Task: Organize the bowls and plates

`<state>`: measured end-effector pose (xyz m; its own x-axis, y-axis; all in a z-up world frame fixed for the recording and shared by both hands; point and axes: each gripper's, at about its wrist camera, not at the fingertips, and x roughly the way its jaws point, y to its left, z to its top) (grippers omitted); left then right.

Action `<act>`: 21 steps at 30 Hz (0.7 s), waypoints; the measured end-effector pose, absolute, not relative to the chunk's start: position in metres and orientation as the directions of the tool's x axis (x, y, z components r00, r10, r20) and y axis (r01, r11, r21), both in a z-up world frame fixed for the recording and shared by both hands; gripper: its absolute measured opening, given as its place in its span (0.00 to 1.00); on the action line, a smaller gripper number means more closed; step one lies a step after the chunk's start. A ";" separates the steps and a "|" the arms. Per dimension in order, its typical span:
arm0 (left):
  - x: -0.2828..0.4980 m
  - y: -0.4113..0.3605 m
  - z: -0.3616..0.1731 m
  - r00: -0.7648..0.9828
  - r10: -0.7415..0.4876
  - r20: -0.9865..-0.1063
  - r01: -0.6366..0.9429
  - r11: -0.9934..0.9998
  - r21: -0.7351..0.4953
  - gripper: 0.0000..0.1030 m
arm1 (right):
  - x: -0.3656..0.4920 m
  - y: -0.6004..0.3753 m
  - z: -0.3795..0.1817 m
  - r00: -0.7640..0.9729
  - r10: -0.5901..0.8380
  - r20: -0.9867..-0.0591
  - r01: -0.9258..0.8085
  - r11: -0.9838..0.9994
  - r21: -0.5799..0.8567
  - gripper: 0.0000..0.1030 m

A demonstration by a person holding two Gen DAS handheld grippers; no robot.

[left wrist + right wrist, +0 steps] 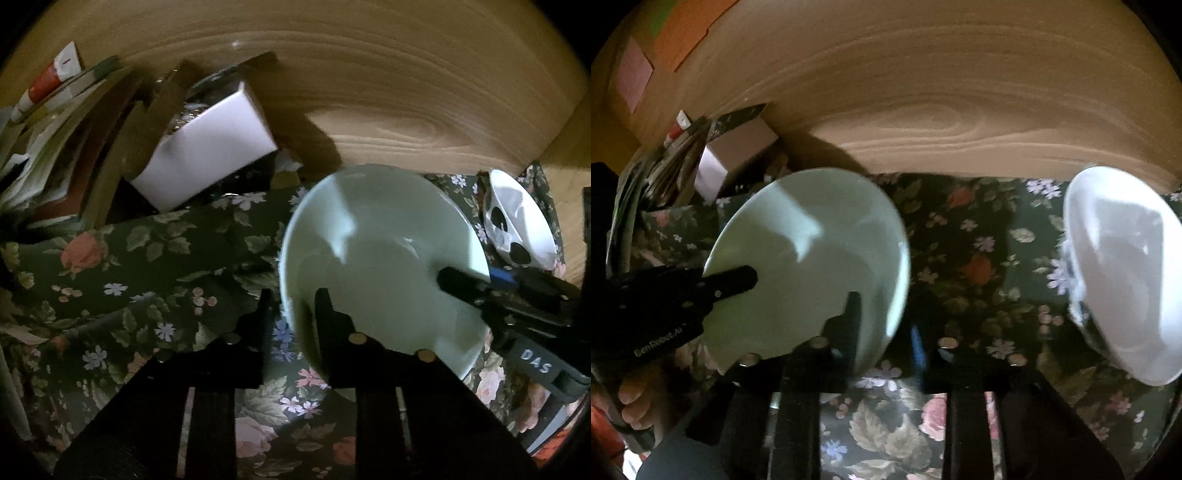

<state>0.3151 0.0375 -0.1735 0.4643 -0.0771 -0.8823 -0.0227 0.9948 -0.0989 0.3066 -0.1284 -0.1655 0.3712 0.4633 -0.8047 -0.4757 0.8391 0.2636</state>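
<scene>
- I have the pale green bowl (384,258) standing on the floral tablecloth (155,266) of the tabletop, close to the wood-grain back panel (369,92).
- My left gripper (293,306) straddles the bowl's near-left rim: one finger inside the bowl, the other outside against the wall. The gap is narrow and looks set on the rim; I judge it gripping, though contact pressure cannot be confirmed.
- My right gripper (886,317) does the same at the opposite rim: its left finger (851,314) lies inside the bowl (812,258), the other is outside over the cloth. I cannot tell whether it is closed on the wall.
- A white bowl with dark spots on its outside (517,221) sits to the right, well apart from the green one; the right wrist view shows it (1123,273) empty inside.
- A white box (207,147) and a row of books (55,140) stand at the back left.
- Handling judgement: the green bowl appears glazed ceramic, so stiff, fairly heavy, slippery and breakable. The rim is the only practical purchase; a two-sided hold suits it.
- Risk: glaze may slip between the fingers if tilted; keep it level and set down softly when nesting.
</scene>
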 end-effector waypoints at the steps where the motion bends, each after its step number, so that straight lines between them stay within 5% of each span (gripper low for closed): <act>1: 0.315 0.035 -0.174 0.464 -0.080 -0.882 -0.014 0.995 -0.098 0.14 | 0.307 -0.126 -0.165 0.379 0.456 -0.806 -0.473 0.843 0.254 0.16; 21: 0.260 0.020 -0.119 0.612 -0.073 -0.788 0.021 0.997 -0.076 0.13 | 0.237 -0.158 -0.091 0.509 0.511 -0.692 -0.501 0.830 0.244 0.18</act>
